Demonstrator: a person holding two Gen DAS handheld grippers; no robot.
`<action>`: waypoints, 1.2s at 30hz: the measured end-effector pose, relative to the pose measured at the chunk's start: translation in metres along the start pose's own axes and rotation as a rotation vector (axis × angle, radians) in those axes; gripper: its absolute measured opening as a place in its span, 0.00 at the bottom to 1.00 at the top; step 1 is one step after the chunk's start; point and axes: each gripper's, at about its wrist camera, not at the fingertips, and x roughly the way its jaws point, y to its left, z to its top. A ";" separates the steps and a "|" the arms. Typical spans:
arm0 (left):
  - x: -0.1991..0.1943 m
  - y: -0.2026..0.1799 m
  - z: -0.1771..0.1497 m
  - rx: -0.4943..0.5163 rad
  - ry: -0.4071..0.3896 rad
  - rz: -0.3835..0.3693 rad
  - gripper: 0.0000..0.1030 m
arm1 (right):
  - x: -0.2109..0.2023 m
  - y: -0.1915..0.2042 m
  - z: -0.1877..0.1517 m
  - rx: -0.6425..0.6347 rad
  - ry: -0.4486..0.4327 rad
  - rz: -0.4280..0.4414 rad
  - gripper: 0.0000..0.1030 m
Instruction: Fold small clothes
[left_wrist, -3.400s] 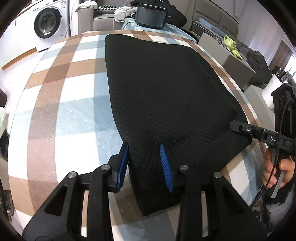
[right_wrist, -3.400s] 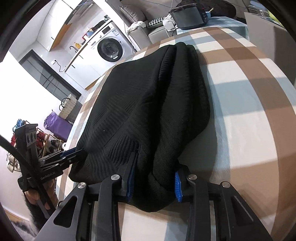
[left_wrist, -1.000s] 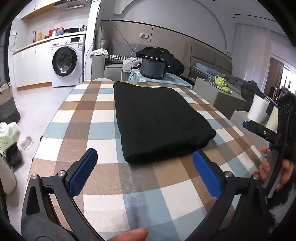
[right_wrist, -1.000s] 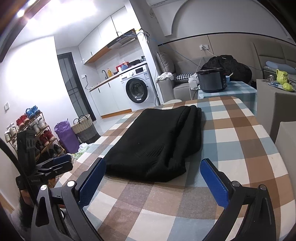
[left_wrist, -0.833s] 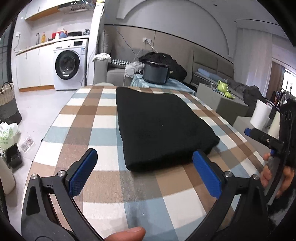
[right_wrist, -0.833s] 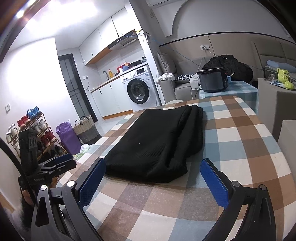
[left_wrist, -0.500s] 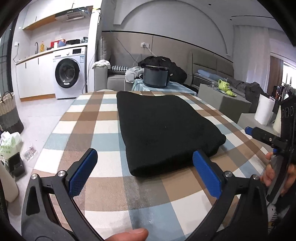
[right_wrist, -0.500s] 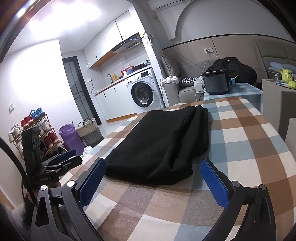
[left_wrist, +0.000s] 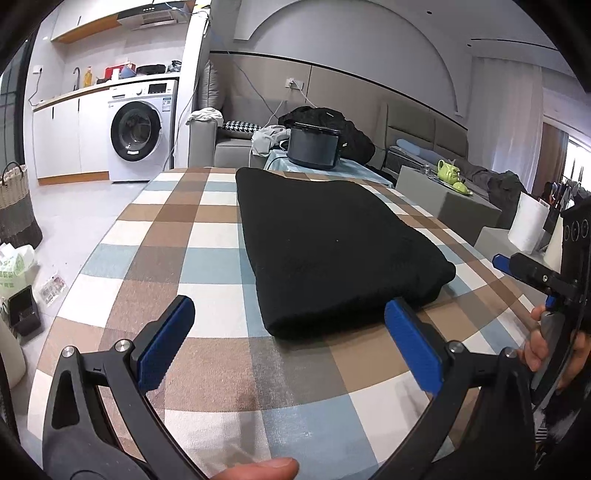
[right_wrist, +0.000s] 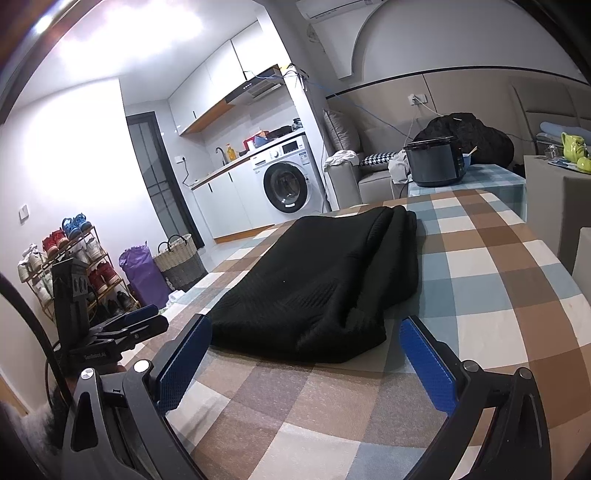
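Both the left hand-held gripper (left_wrist: 288, 341) and right hand-held gripper (right_wrist: 306, 363), clamped on the black garment (left_wrist: 332, 251) seconds ago, now gape empty, leaving it folded on the checked desk (left_wrist: 177, 236), this fold likely done.

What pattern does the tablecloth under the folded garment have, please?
Brown, pale-blue and white checks on the tablecloth; clearest in the left wrist view.

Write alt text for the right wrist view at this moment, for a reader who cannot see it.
A folded black knit garment lies on a checked tablecloth, just ahead of the open right gripper, whose blue-padded fingers touch nothing. The left gripper is at the left edge, a washing machine behind.
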 end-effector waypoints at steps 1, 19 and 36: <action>0.000 0.000 0.000 0.001 -0.001 0.002 1.00 | 0.000 0.000 0.000 0.001 0.001 0.003 1.00; -0.003 0.003 -0.003 -0.008 -0.006 0.003 1.00 | -0.003 -0.001 -0.001 0.007 0.002 0.007 1.00; -0.002 0.003 -0.001 -0.010 -0.006 0.005 1.00 | -0.002 -0.001 -0.001 0.006 0.001 0.007 1.00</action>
